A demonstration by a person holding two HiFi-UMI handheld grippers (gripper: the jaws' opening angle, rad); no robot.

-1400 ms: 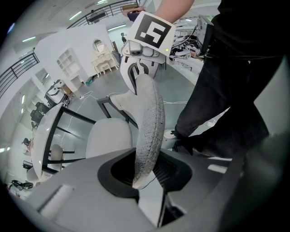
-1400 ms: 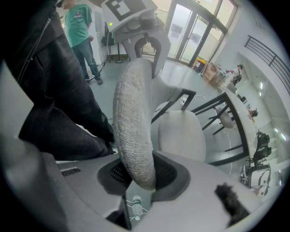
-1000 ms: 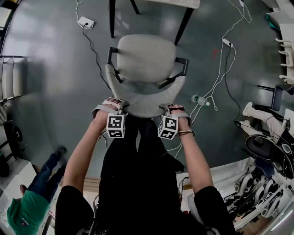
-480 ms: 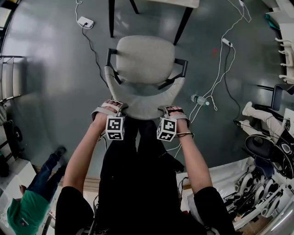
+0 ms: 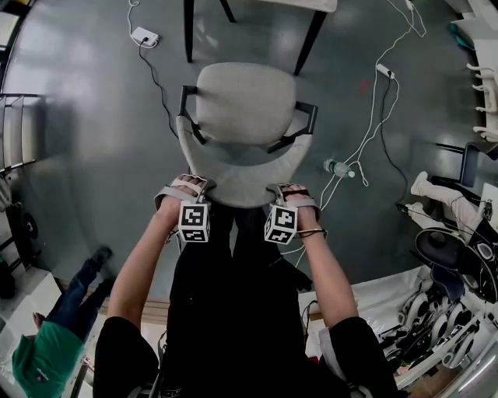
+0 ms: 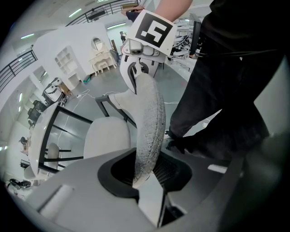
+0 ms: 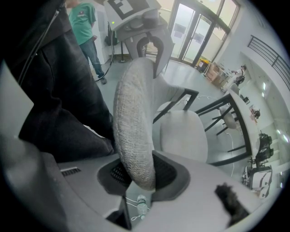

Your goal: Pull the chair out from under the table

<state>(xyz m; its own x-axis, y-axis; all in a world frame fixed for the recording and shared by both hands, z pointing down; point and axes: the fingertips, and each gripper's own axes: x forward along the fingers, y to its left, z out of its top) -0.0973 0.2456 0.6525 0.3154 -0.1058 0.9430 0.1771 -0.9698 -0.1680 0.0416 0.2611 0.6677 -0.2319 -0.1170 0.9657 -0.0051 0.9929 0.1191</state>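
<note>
A grey padded chair [image 5: 245, 101] with black arms stands on the floor just in front of the table [image 5: 311, 6], whose black legs [image 5: 189, 31] show at the top of the head view. My left gripper [image 5: 194, 186] is shut on the left end of the backrest's top edge [image 5: 241, 175], and my right gripper [image 5: 282, 191] on its right end. In the left gripper view the backrest [image 6: 152, 122] runs up from between the jaws of the left gripper [image 6: 145, 174]. The right gripper [image 7: 136, 179] pinches the same padded edge [image 7: 133, 131], with the seat [image 7: 183, 136] beyond it.
A water bottle [image 5: 339, 169] lies on the floor right of the chair among white cables [image 5: 373, 116]. A power strip [image 5: 145, 36] lies at the upper left. A person in a green shirt [image 5: 47, 350] stands at the lower left. Equipment is piled at the lower right [image 5: 436, 326].
The chair and both grippers have slid a little toward me, away from the table. Both grips on the backrest are unchanged.
</note>
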